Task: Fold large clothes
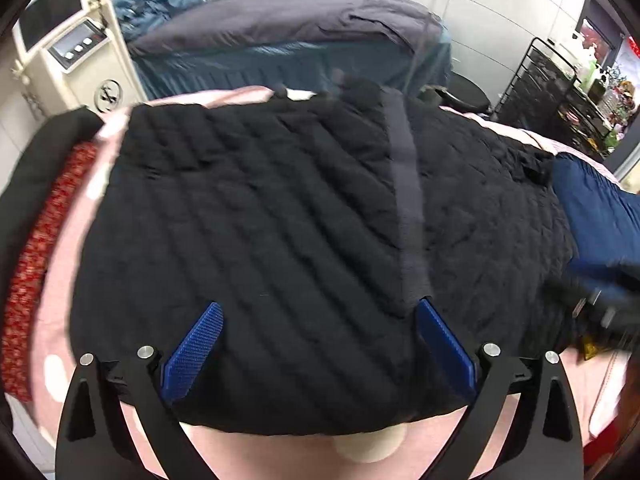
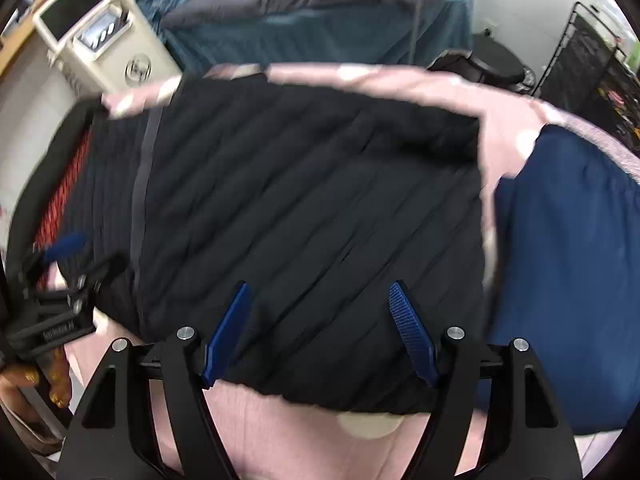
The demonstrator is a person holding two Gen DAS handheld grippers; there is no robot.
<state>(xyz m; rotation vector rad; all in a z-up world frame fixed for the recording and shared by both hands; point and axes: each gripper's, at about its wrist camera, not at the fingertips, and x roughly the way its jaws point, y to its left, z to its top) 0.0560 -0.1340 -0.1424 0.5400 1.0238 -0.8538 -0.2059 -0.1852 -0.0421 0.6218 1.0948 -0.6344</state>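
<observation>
A large black quilted garment (image 1: 280, 240) lies spread flat on a pink spotted bedsheet (image 1: 60, 280); a grey strip (image 1: 406, 200) runs down it. It also fills the right wrist view (image 2: 320, 208). My left gripper (image 1: 318, 316) is open and empty, its blue pads (image 1: 196, 348) wide apart just above the garment's near hem. My right gripper (image 2: 320, 296) is open and empty over the near hem too. The left gripper shows blurred at the left of the right wrist view (image 2: 64, 280); the right one shows blurred at the right of the left wrist view (image 1: 604, 304).
A navy blue cloth (image 2: 568, 260) lies right of the garment. A red patterned cloth (image 1: 36, 260) lies along the left edge. Behind stand a second bed with grey and teal covers (image 1: 288, 44), a cream machine with a screen (image 1: 68, 52), a black stool (image 1: 468, 94) and a black rack (image 1: 560, 92).
</observation>
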